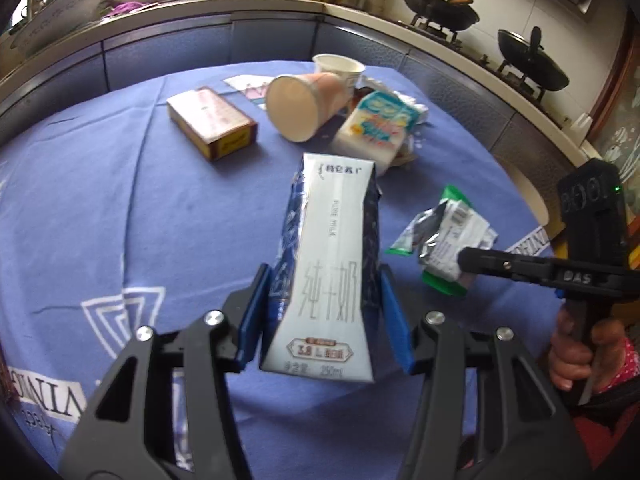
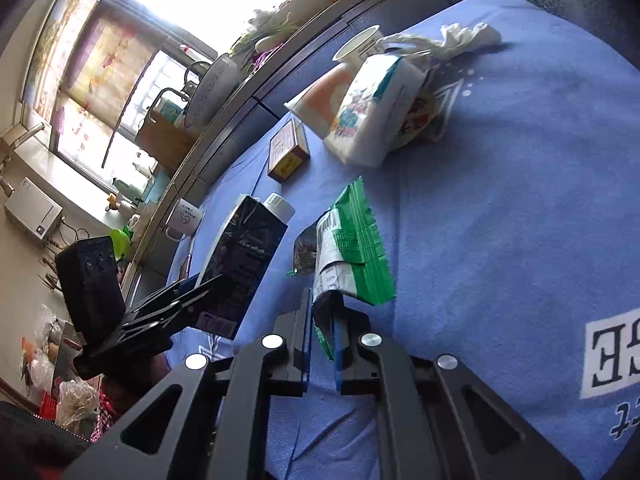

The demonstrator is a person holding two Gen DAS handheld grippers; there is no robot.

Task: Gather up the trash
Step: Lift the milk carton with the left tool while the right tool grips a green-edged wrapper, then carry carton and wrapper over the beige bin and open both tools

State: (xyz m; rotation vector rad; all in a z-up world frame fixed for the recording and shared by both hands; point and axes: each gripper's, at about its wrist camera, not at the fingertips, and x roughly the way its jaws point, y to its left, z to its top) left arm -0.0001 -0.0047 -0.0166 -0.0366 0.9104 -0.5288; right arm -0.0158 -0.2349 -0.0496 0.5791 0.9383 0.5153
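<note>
A white-and-navy milk carton (image 1: 326, 264) is pinched at its waist between the blue pads of my left gripper (image 1: 325, 312), which is shut on it. In the right wrist view the same carton (image 2: 248, 256) hangs tilted above the blue tablecloth (image 2: 520, 220), held by the left gripper (image 2: 208, 284). My right gripper (image 2: 322, 320) is shut on the lower edge of a green-and-white crumpled wrapper (image 2: 352, 256). From the left wrist view, the right gripper (image 1: 476, 258) reaches in from the right and grips that wrapper (image 1: 444, 236).
Farther back on the tablecloth (image 1: 100, 200) lie a red-brown box (image 1: 210, 120), a pink paper cup on its side (image 1: 304, 104), a white cup (image 1: 338, 66), a tissue pack (image 1: 376, 128) and a crumpled tissue (image 2: 468, 36). Behind runs a kitchen counter with woks (image 1: 440, 8).
</note>
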